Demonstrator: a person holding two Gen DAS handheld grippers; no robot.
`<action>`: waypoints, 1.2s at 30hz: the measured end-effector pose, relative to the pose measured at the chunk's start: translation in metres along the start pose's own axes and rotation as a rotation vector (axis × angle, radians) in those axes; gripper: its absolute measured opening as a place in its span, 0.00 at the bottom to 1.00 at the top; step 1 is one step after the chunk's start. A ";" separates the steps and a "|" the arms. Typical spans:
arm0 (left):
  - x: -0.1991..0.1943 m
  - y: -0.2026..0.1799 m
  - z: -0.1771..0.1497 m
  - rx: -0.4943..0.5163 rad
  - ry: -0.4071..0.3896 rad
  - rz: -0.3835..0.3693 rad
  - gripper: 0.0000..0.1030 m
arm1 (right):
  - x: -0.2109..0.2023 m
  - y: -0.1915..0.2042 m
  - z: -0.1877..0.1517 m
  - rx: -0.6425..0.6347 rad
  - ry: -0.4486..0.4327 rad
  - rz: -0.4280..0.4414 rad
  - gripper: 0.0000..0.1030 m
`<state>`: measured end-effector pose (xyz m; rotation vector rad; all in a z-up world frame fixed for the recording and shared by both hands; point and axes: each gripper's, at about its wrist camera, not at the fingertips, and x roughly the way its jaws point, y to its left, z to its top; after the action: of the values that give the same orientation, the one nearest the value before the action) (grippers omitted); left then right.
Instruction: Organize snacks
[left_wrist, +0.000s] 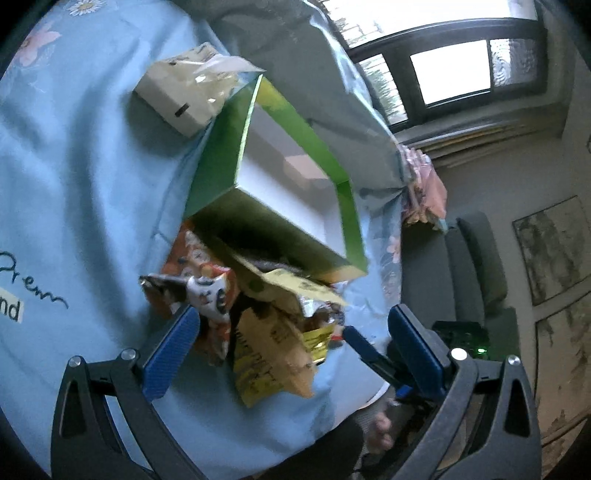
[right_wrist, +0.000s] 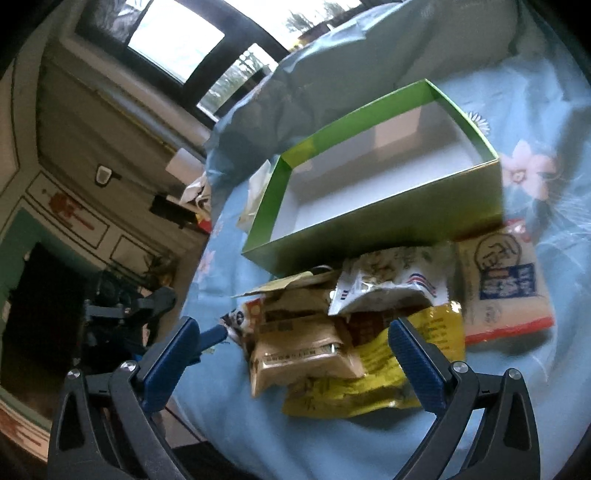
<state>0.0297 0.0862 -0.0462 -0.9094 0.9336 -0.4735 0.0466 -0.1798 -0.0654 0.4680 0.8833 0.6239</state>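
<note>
A green box (left_wrist: 221, 147) with a white, bare inside stands open on the blue flowered sheet (left_wrist: 74, 184); it also shows in the right wrist view (right_wrist: 369, 221). A heap of snack packets lies against its near side: an orange packet (left_wrist: 195, 258), a yellow packet (left_wrist: 266, 354), a tan packet (right_wrist: 295, 343), a yellow one (right_wrist: 369, 384), a white one (right_wrist: 373, 288) and a beige packet with red edge (right_wrist: 506, 291). My left gripper (left_wrist: 291, 325) is open above the heap. My right gripper (right_wrist: 295, 336) is open around the tan packet. The left gripper's blue fingertip (right_wrist: 212, 336) shows at the heap's left.
A cream tissue box (left_wrist: 184, 99) lies beyond the green box. The bed edge drops off to a dark sofa (left_wrist: 469, 277) and floor. A window (left_wrist: 450, 70) and wall pictures (left_wrist: 554, 251) lie behind. A grey pillow (right_wrist: 351, 66) lies behind the box.
</note>
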 end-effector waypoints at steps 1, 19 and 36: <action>-0.002 -0.003 0.002 0.003 0.005 -0.024 0.99 | 0.001 0.001 0.002 -0.016 -0.005 -0.013 0.95; 0.040 -0.005 0.030 -0.069 0.137 0.040 0.79 | 0.032 0.040 0.008 -0.604 0.035 -0.108 0.65; 0.059 -0.017 0.023 0.137 0.135 0.235 0.17 | 0.040 0.034 0.001 -0.694 0.034 -0.086 0.09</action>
<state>0.0805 0.0464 -0.0538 -0.6402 1.1026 -0.3952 0.0563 -0.1283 -0.0670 -0.2053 0.6596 0.8114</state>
